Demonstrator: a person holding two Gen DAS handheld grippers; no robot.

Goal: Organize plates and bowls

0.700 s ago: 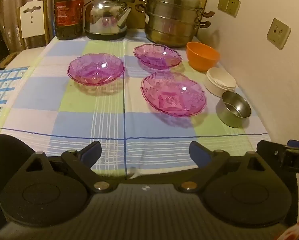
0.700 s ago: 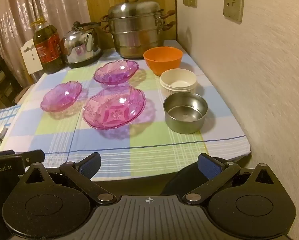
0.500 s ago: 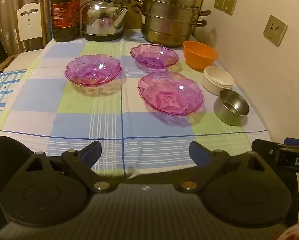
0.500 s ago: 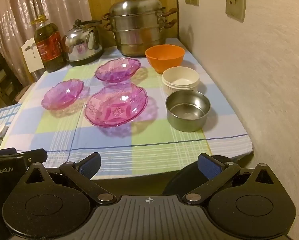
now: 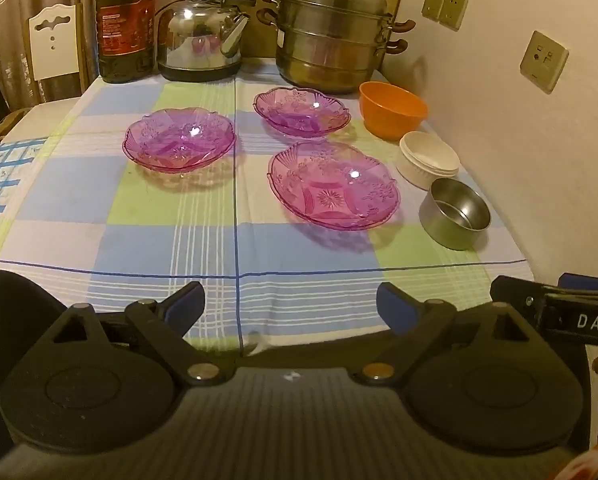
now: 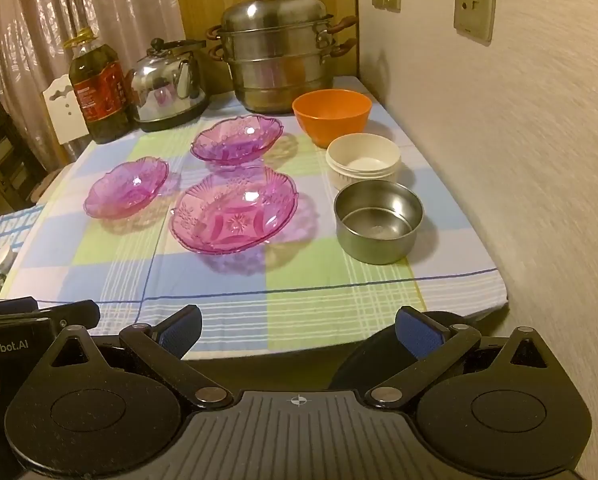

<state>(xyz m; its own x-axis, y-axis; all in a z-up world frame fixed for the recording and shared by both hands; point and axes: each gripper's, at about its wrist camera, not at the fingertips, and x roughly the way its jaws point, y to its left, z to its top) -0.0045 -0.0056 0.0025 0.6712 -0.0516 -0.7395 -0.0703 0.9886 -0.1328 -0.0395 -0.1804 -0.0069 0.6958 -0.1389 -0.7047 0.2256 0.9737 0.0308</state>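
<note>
Purple pressed-glass plates (image 5: 333, 185) and three bowls (image 6: 379, 222) lie untouched on the checked table (image 5: 179, 236).
Brittle, slick scalloped rims are judged best pinched edgewise; both the left hand-held gripper (image 5: 291, 308) and the right hand-held gripper (image 6: 299, 330) are held wide apart, empty.

Pretty dim, warm yellowish indoor light coming from above, so the pink plates (image 5: 333, 184) get small white glints and throw soft purple shadows on the cloth (image 5: 147, 240) toward the camera. Heavy fisheye bending at the edges. The wall (image 6: 539, 160) right of the plates looks streaky and smeared in the right view.
</note>
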